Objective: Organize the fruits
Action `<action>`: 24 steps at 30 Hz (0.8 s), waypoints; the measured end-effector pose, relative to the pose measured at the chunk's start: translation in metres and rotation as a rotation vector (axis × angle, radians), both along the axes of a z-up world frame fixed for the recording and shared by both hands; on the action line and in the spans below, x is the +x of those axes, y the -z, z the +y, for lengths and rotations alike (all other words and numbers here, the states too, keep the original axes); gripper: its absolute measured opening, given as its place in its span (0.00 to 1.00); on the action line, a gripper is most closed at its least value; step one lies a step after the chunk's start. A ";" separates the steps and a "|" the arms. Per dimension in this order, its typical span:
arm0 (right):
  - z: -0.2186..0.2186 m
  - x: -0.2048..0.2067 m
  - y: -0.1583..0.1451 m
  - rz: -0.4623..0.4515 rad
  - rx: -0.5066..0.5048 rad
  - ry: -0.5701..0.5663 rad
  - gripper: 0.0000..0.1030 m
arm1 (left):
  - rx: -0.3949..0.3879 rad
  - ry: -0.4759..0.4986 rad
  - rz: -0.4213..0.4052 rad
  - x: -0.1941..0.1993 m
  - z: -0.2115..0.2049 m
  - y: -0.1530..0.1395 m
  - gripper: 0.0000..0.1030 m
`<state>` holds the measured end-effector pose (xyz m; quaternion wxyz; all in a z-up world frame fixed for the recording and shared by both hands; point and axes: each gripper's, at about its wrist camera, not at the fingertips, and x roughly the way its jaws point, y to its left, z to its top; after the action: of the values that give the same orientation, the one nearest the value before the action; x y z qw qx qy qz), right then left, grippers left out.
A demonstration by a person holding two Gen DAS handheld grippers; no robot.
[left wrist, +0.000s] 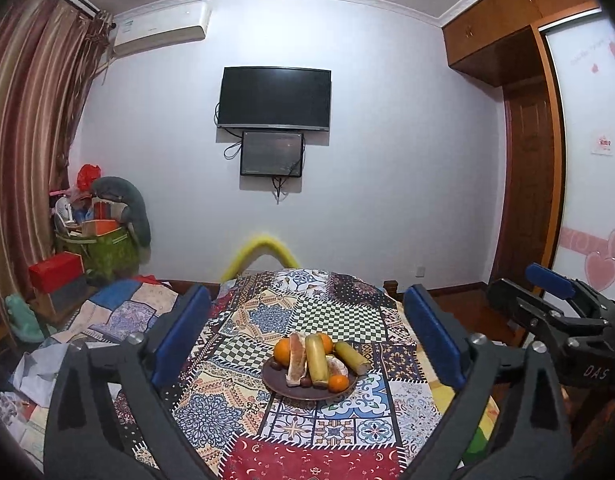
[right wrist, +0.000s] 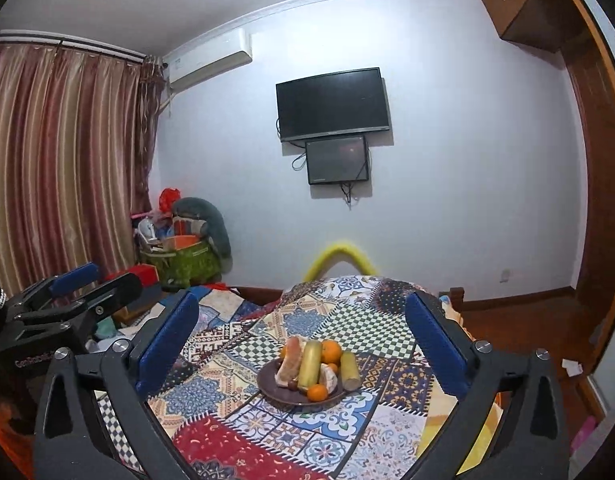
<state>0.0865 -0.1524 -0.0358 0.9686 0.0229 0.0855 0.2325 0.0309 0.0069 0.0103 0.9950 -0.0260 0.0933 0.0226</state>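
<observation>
- Nearest the lens, short of the plate [left wrist: 275,386], the left tool [left wrist: 305,336] stands wide, blue pads well apart, nothing between them, nothing touched.
- Same story in the right wrist view: the right tool [right wrist: 303,344] is spread wide, short of the plate [right wrist: 267,390], gripping nothing.
- Off to the plate's right in the left view, the right tool [left wrist: 547,300] shows from the side, clear of the fruit.
- On the patchwork-covered surface [left wrist: 339,320] sits the dark round plate, and the fruit is piled on it.
- On the plate's near edge: a small orange [left wrist: 338,383], with small dark brown fruits [left wrist: 305,381] just beside it.
- Across the plate's middle: a yellow-green cut stalk piece [left wrist: 318,360] leaning upward, a pale pink-fleshed wedge [left wrist: 297,360] to its left, a peeled pale segment [left wrist: 336,366] to its right.
- On the plate's right rim, a second stalk piece [left wrist: 351,356] rests tilted, its end hanging past the rim.
- At the plate's far side: two more oranges, one at left [left wrist: 282,351], one behind the stalk [left wrist: 326,342].
- Beyond the plate, at the far edge of the cloth, a yellow curved tube [left wrist: 263,246] rises.
- Far past the plate, on the wall: a dark television [left wrist: 274,98] with a smaller screen [left wrist: 272,154] under it.
</observation>
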 end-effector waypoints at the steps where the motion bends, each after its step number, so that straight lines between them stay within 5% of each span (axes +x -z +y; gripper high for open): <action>1: 0.001 0.000 0.000 -0.001 -0.003 0.003 1.00 | -0.001 -0.001 -0.001 0.000 0.000 0.000 0.96; 24: -0.003 -0.004 0.002 0.002 -0.004 0.008 1.00 | 0.011 -0.007 -0.011 -0.001 -0.005 0.002 0.99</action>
<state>0.0829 -0.1556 -0.0379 0.9695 0.0215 0.0866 0.2284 0.0294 0.0015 0.0085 0.9956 -0.0211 0.0875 0.0265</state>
